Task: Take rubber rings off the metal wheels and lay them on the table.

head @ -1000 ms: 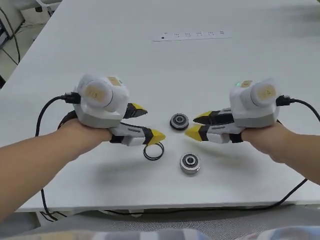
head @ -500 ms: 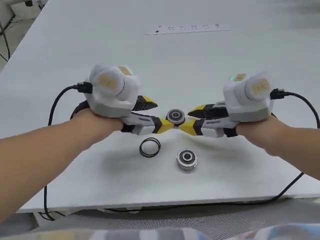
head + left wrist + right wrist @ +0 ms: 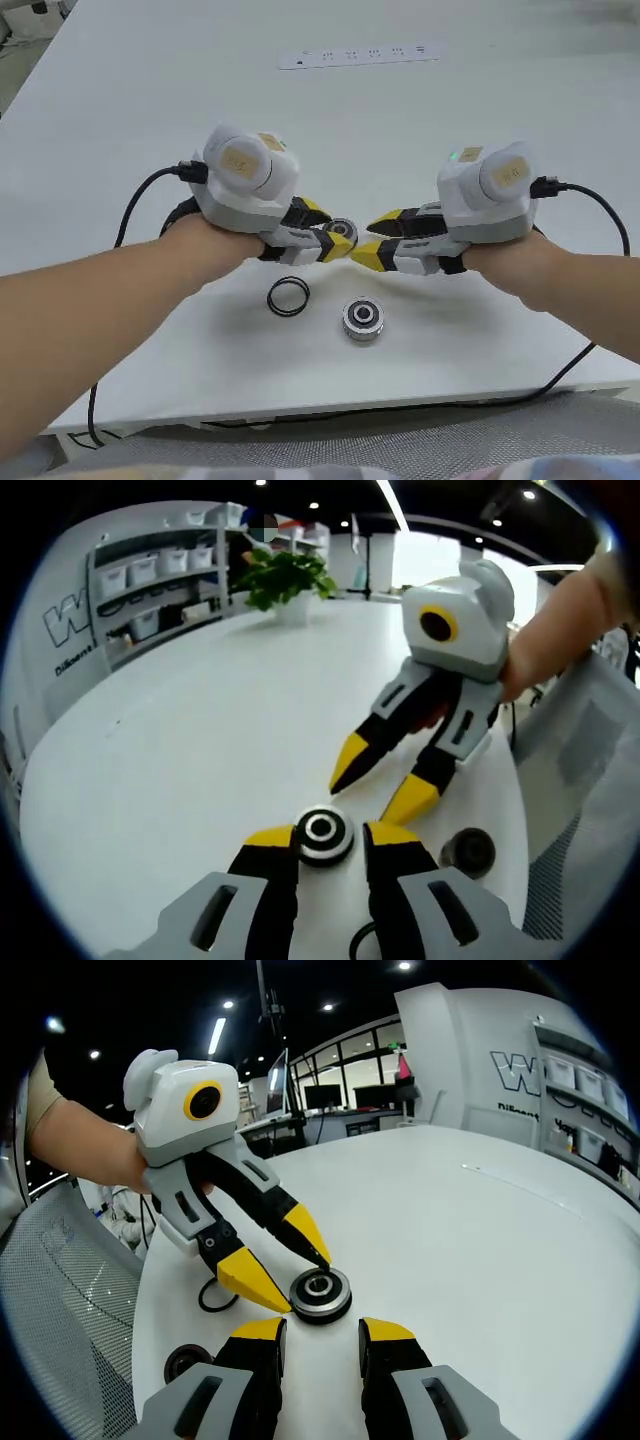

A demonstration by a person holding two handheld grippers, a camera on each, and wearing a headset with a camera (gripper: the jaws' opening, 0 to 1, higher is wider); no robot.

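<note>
Both claws had closed in on the metal wheel (image 3: pixel 343 231): the left claw (image 3: pixel 328 232) now pinched it between its tips, while the right claw (image 3: pixel 367 239) hung open just beside it. One rubber ring (image 3: pixel 270 297) lay on the desk (image 3: pixel 150 120) near that wheel, with a second wheel (image 3: pixel 362 318) beyond the ring. Peeling the gripped wheel's ring looked next.

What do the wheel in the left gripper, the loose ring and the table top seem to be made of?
Wheel held by the left gripper: bright silvery centre, likely metal; dull black band around it, probably its rubber ring. Loose ring: thin, matte black, looks like rubber. Table: smooth matte white, laminate or paint, cannot tell which.
</note>
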